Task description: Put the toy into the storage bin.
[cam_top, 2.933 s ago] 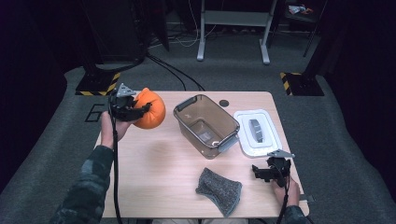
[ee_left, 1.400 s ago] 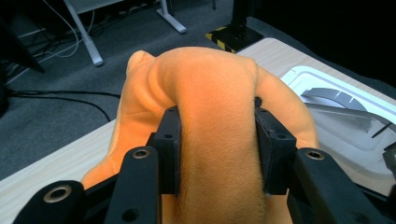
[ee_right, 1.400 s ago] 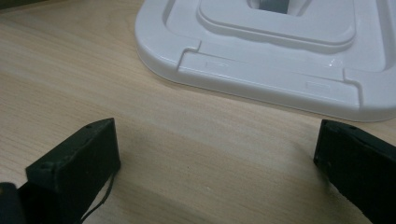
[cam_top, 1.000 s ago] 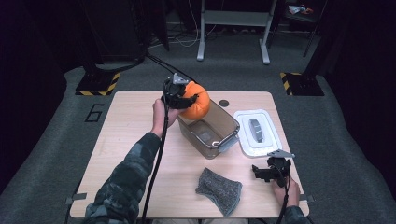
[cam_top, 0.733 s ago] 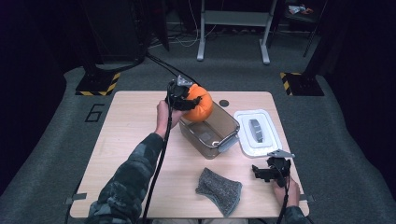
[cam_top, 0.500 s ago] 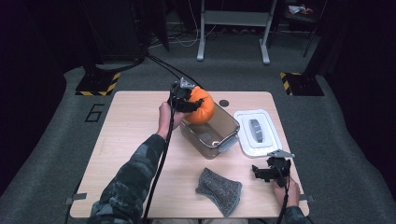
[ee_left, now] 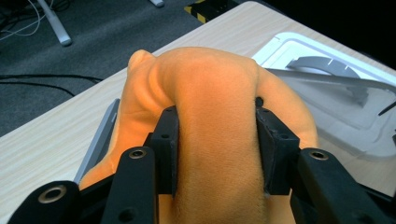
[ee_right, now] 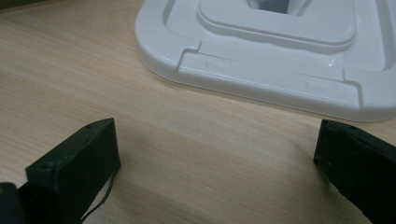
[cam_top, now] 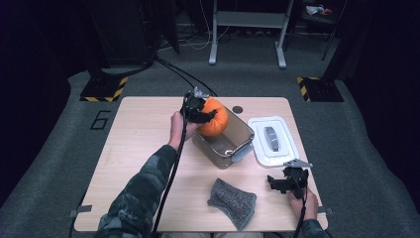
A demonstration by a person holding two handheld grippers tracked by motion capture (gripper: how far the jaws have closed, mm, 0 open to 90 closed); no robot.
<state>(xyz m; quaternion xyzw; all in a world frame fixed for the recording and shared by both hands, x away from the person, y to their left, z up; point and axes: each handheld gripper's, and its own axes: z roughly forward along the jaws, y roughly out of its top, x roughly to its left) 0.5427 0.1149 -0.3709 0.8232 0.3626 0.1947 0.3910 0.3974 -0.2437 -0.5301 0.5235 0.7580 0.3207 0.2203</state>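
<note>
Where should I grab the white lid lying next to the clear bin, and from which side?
Take the white lid by its raised grey handle at the centre, coming straight down from above. It lies flat on the table, so its thin rim gives the fingers little to close on. The open right gripper sits just in front of it.

Dim room; grey carpet floor [cam_top: 59, 148]; wooden table [cam_top: 143, 148]; metal stand [cam_top: 247, 20] behind; hazard-striped bases [cam_top: 104, 89].

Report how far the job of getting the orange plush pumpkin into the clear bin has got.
Done: the left gripper is shut on the orange plush pumpkin and holds it over the far end of the clear bin. In hand: lowering it in; it isn't released yet. Left: letting go, then perhaps fitting the white lid, which lies beside the bin. The right gripper rests open near the lid.
</note>
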